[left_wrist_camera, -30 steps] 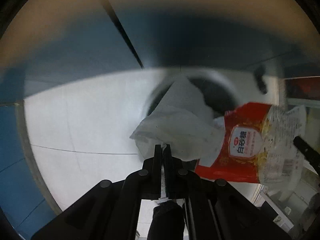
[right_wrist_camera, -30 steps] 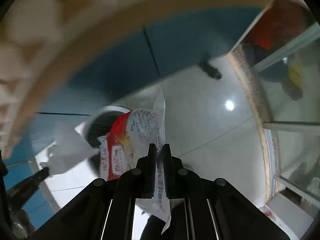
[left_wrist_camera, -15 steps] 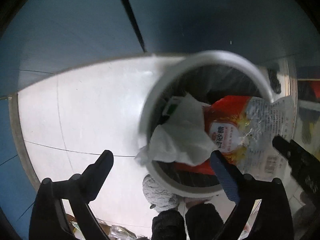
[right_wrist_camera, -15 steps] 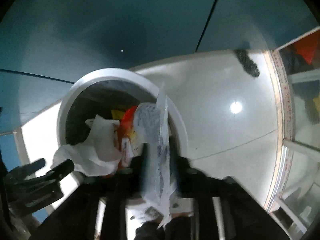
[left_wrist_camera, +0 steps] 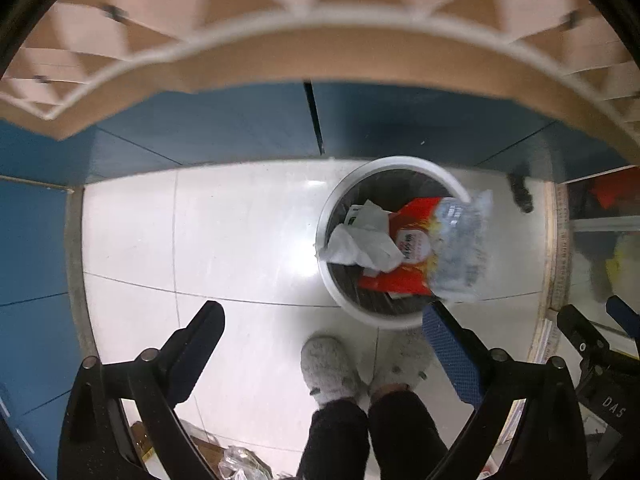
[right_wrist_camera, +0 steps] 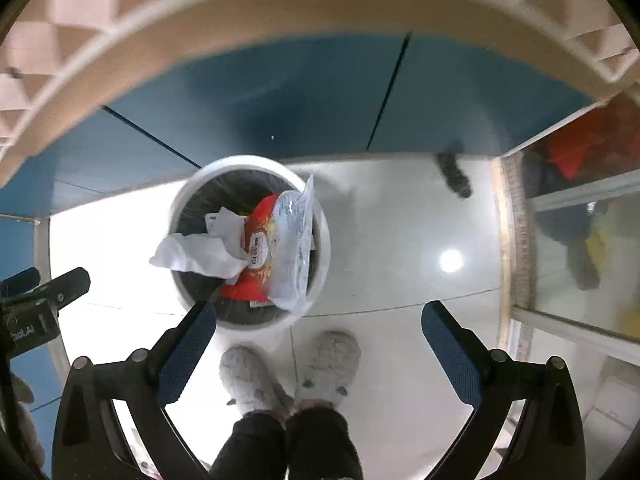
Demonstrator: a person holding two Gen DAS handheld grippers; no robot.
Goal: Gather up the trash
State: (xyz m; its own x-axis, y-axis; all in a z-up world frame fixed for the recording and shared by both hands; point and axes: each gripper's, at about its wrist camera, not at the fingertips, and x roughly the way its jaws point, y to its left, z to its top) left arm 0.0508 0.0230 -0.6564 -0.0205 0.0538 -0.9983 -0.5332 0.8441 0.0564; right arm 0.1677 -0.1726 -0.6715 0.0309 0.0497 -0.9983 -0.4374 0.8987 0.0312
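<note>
A round white trash bin (left_wrist_camera: pixel 360 312) stands on the white tiled floor, also in the right wrist view (right_wrist_camera: pixel 324 240). Inside it lie a crumpled white tissue (left_wrist_camera: pixel 362 242) (right_wrist_camera: pixel 196 254) and a red and clear snack bag (left_wrist_camera: pixel 440 248) (right_wrist_camera: pixel 280 248) whose clear end sticks over the rim. My left gripper (left_wrist_camera: pixel 322 340) is open and empty, high above the floor beside the bin. My right gripper (right_wrist_camera: pixel 320 332) is open and empty, above the bin's near edge.
The person's grey slippers (left_wrist_camera: pixel 332 368) (right_wrist_camera: pixel 288 364) stand just in front of the bin. Blue cabinet fronts (left_wrist_camera: pixel 224 120) lie behind it under a tan counter edge (left_wrist_camera: pixel 320 60). A glass door frame (right_wrist_camera: pixel 520 240) runs along the right. Some litter (left_wrist_camera: pixel 240 460) lies low on the floor.
Both grippers opened and let go of the tissue and the snack bag, which now lie in the bin. Both grippers have risen away from the bin.
</note>
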